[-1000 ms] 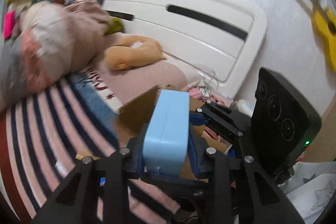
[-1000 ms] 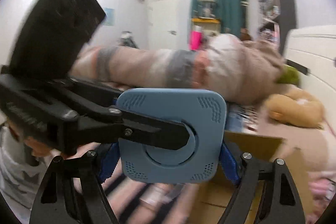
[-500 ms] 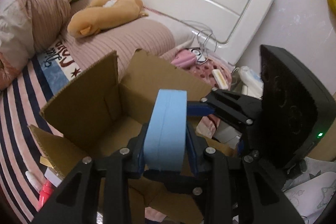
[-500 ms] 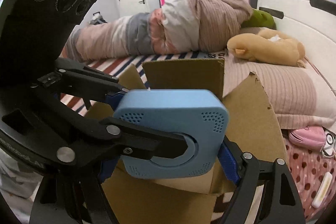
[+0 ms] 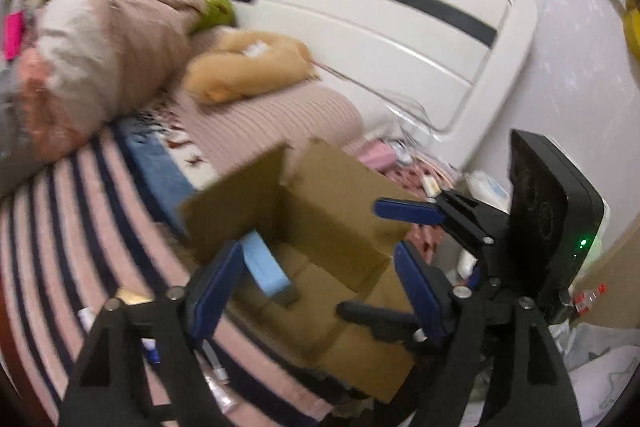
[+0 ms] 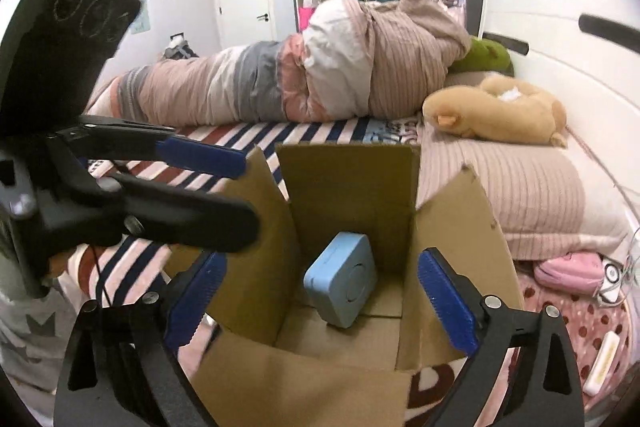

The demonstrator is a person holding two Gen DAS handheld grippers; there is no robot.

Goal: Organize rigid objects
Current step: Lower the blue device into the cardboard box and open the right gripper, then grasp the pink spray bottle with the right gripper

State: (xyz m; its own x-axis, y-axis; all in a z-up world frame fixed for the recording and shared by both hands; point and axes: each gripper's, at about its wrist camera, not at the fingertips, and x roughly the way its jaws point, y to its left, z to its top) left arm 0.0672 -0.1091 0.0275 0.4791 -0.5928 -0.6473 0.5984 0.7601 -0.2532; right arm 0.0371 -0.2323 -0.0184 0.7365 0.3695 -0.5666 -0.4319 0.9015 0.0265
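A brown cardboard box point(image 6: 352, 187) sits open on the bed point(image 6: 532, 187), its flaps standing up, and the light-blue square device point(image 6: 342, 285) lies loose inside it, tipped on edge against the far wall of the box with its round face turned toward the right. Both claws hang over the opening. The right claw point(image 6: 320, 297) has just been spreading its jaws — they stand wide now, blue pads clear on either side of the box's inside, with nothing pressed between them. The left claw point(image 5: 316, 287) has likewise just been opening; in its own view the device point(image 5: 266, 265) shows just beside its left pad, blurred, so whether it brushes that pad I cannot tell, though nothing is gripped. From the right wrist view the left claw point(image 6: 224, 187) reaches in from the left, its jaws apart above the near-left flap. Behind the box a tan plush toy point(image 6: 500, 115) lies on a ribbed pink pillow point(image 6: 520, 195), with a green plush point(image 6: 486, 55) beyond it near the white headboard point(image 6: 560, 27). A rolled pink, grey and white duvet point(image 6: 300, 79) stretches along the far side of the striped sheet (navy, pink and red bands). To the right of the box a small pink pouch point(image 6: 570, 273) rests on a dotted cloth.
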